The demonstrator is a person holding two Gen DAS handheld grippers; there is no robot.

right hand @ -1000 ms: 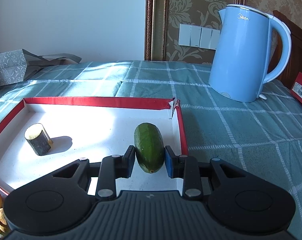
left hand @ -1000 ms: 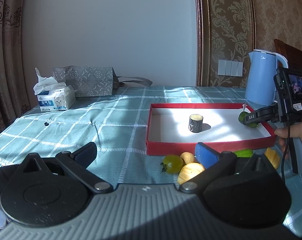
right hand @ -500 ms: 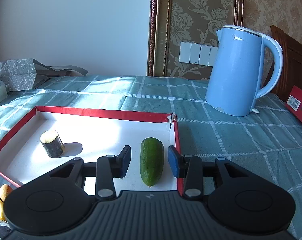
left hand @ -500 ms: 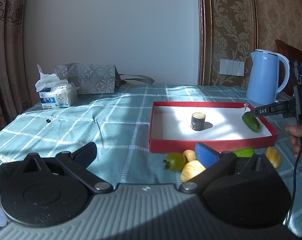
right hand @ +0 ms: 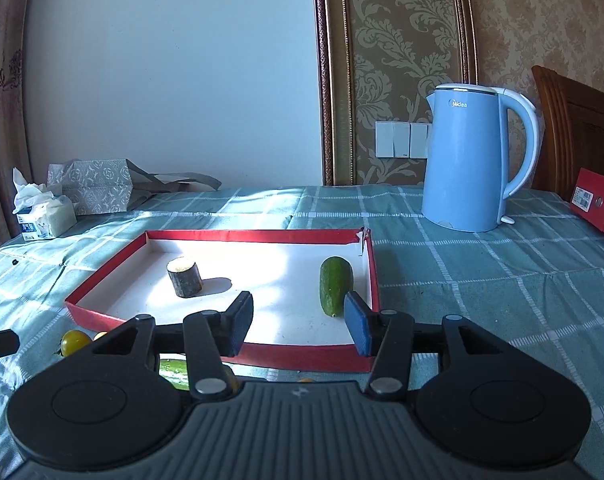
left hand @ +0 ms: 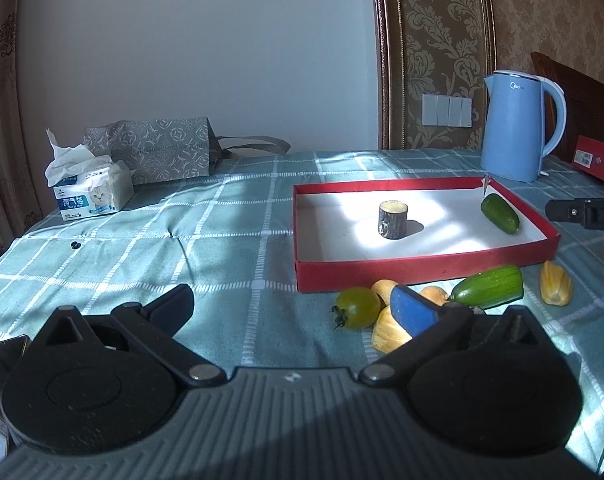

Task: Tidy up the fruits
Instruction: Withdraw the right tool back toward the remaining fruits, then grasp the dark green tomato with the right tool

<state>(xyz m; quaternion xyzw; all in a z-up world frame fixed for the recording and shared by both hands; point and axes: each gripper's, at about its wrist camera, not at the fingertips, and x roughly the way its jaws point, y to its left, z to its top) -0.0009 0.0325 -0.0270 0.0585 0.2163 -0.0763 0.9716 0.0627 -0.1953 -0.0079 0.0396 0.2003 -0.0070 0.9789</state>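
"Midea" in small dark letters near the top of the blue kettle (right hand: 467,164), readable in the right wrist view. White letters "DA", cut off by the frame edge, on the black gripper bar (left hand: 585,214) in the left wrist view. Chinese characters on the blue band of the tissue pack (left hand: 90,196), too small to read. White sticker on the red box (right hand: 599,204), print illegible.

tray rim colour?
Red outside, white inside: the shallow rectangular cardboard tray. Clearest in the right wrist view.
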